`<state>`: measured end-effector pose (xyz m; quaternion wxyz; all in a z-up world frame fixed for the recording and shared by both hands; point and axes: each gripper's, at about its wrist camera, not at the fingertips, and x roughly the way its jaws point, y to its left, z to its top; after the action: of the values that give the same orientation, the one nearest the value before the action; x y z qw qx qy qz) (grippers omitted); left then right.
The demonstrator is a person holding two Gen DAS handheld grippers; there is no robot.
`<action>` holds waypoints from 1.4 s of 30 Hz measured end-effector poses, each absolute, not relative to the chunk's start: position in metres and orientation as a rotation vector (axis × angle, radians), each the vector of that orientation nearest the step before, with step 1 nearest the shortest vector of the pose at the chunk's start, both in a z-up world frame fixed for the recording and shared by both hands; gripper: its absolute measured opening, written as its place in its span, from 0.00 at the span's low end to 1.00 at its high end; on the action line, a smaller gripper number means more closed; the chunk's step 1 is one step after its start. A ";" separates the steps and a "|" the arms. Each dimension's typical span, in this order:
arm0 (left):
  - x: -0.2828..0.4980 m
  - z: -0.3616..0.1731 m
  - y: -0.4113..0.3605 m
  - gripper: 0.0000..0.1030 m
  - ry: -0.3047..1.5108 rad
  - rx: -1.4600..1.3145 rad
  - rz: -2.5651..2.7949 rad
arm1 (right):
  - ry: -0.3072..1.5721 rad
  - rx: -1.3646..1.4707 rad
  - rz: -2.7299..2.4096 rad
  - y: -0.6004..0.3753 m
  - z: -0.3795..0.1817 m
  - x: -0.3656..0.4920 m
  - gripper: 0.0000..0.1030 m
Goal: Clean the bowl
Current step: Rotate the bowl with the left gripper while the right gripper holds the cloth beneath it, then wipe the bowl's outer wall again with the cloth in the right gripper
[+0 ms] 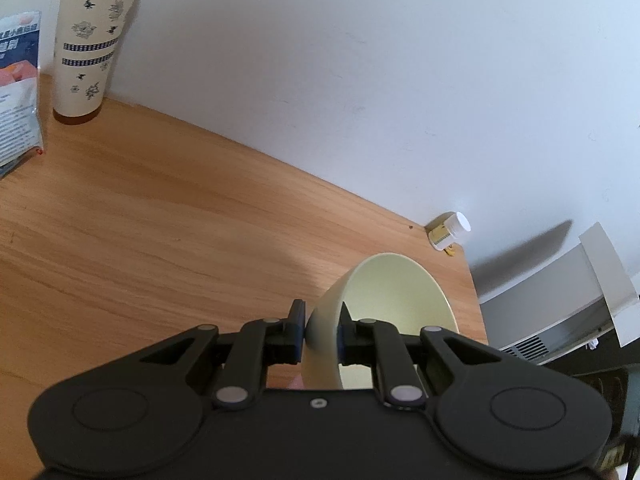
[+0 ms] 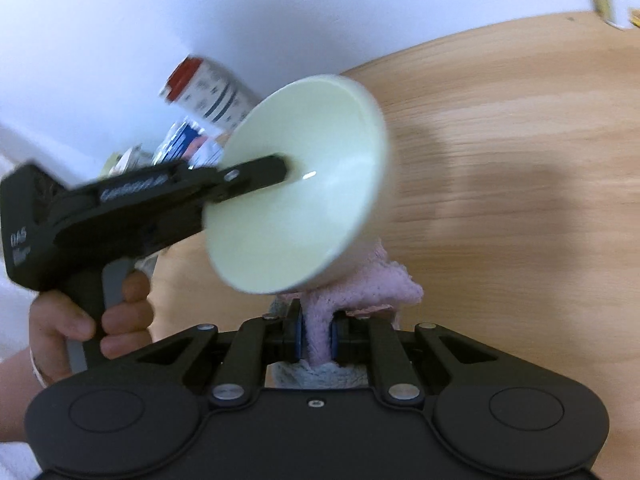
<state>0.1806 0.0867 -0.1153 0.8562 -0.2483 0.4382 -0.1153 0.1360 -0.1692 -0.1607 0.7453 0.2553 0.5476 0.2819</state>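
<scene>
My left gripper [image 1: 320, 334] clamps the bowl [image 1: 394, 292] wall, rim toward 1 o'clock; my right gripper [image 2: 317, 336] pinches a pink cloth [image 2: 360, 286] under it.

A wooden table [image 1: 160, 216] meets a white wall [image 1: 360, 80]. At its far left end by the wall stands a flowered tumbler [image 1: 90, 40] with a red lid, a printed packet [image 1: 18, 88] just left of it. At the table's far right corner lies a small white-capped bottle [image 1: 448, 231], possibly pills.

left gripper [image 1: 322, 334] | jaws clamp bowl [image 1: 384, 304] wall | above table [image 1: 160, 220]
</scene>
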 end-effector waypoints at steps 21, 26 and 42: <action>0.173 -0.120 0.077 0.13 0.945 -0.510 -0.251 | 1.138 1.327 0.283 -0.239 -0.207 0.159 0.14; 0.173 -0.122 0.071 0.13 0.960 -0.478 -0.268 | 1.139 1.343 0.290 -0.230 -0.203 0.173 0.14; 0.162 -0.132 0.040 0.15 0.982 -0.256 -0.351 | 1.379 1.052 0.542 -0.169 -0.180 0.231 0.15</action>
<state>0.1618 0.0397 -0.1316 0.8592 -0.1217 0.4678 -0.1674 0.2314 -0.1687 -0.1804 0.6148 0.4567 0.5984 0.2354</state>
